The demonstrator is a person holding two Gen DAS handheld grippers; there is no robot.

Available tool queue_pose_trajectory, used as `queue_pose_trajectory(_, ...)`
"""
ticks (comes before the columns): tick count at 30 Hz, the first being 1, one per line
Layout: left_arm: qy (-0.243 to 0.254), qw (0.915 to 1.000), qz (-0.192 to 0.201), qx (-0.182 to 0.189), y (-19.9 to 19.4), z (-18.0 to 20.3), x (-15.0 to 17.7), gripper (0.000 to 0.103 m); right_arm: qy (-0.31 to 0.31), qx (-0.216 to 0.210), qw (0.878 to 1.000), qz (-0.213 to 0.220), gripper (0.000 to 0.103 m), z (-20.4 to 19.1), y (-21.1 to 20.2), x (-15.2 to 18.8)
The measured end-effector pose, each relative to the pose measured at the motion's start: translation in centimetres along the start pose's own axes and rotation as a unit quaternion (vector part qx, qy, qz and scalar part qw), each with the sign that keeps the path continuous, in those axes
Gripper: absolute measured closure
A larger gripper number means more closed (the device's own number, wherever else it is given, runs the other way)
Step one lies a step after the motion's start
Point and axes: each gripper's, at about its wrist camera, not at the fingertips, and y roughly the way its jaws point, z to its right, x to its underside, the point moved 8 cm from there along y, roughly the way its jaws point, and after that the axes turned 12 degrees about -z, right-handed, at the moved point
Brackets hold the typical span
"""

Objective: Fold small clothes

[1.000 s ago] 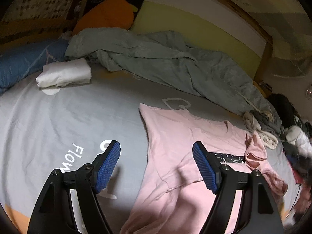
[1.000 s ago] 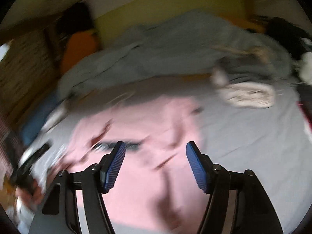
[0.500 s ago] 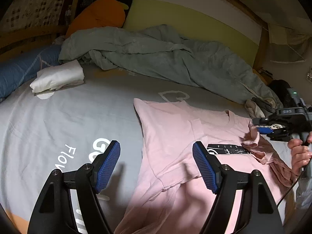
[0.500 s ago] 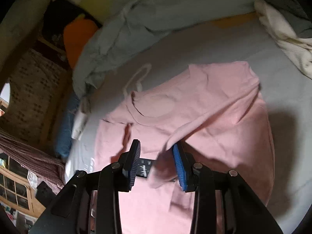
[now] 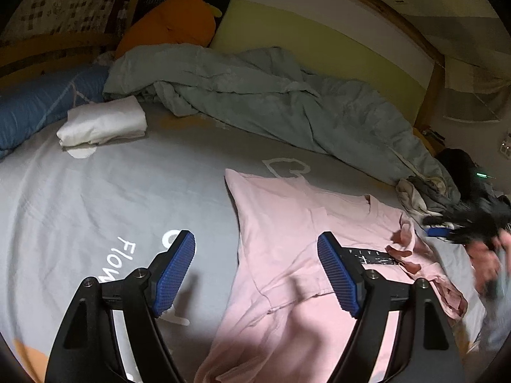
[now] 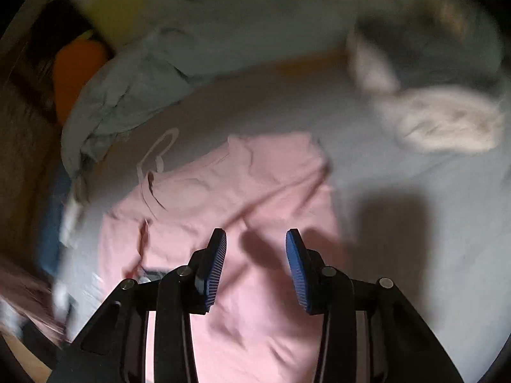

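A pink T-shirt (image 5: 287,233) lies spread on the grey bed sheet (image 5: 95,198), one sleeve bunched at its right side (image 5: 405,249). My left gripper (image 5: 257,271) is open and empty, hovering over the shirt's left edge. In the right wrist view, which is blurred, the shirt (image 6: 255,198) lies below my right gripper (image 6: 255,268), which is open and holds nothing. The right gripper also shows blurred in the left wrist view (image 5: 447,226), just right of the bunched sleeve.
A grey-green blanket (image 5: 271,95) is heaped along the back of the bed. A folded white garment (image 5: 102,124) lies at the left, next to a blue pillow (image 5: 32,108). An orange cushion (image 5: 172,22) leans on the headboard. A clothes pile (image 5: 424,191) sits at the right.
My right gripper has opened and let go of the pink sleeve it was pinching, then drawn back. The sleeve now lies bunched on the shirt. My left gripper has hardly moved.
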Motion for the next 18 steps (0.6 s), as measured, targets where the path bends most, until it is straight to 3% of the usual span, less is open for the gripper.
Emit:
queue_pose_trajectory(1, 0.002, 1.0000, 0.000, -0.003, 0.1, 0.0, 0.1, 0.025, 0.022, -0.017, 0.999, -0.020, 0.062, 0.3, 1.7, -1.3)
queue_pose_trajectory(4, 0.008, 0.9999, -0.006, -0.011, 0.8, 0.0, 0.2, 0.025, 0.036, -0.063, 0.997, -0.018, 0.062, 0.1, 4.9, -4.6)
queue_pose_trajectory(9, 0.006, 0.9996, -0.021, -0.016, 1.8, -0.5, 0.5, 0.025, 0.062, -0.056, 0.996, 0.014, 0.063, 1.2, 6.4, -7.7)
queue_pose_trajectory(12, 0.004, 0.9998, -0.015, -0.015, 1.3, -0.9, 0.2, 0.025, 0.009, -0.067, 0.996, 0.052, 0.061, -0.1, 2.4, -6.5)
queue_pose_trajectory(13, 0.002, 0.9998, -0.014, -0.016, 1.1, -1.1, 0.2, 0.025, -0.028, -0.053, 0.995, 0.075, 0.060, -0.8, -0.1, -5.0)
queue_pose_trajectory(15, -0.001, 0.9998, -0.018, -0.012, 0.8, -1.3, 0.3, 0.025, -0.081, -0.030, 0.990, 0.107, 0.045, -1.6, -3.9, -1.4)
queue_pose_trajectory(18, -0.006, 0.9994, -0.034, 0.003, 0.1, -1.5, 1.3, 0.025, -0.133, 0.021, 0.979, 0.154, 0.037, -1.4, -8.3, 4.5)
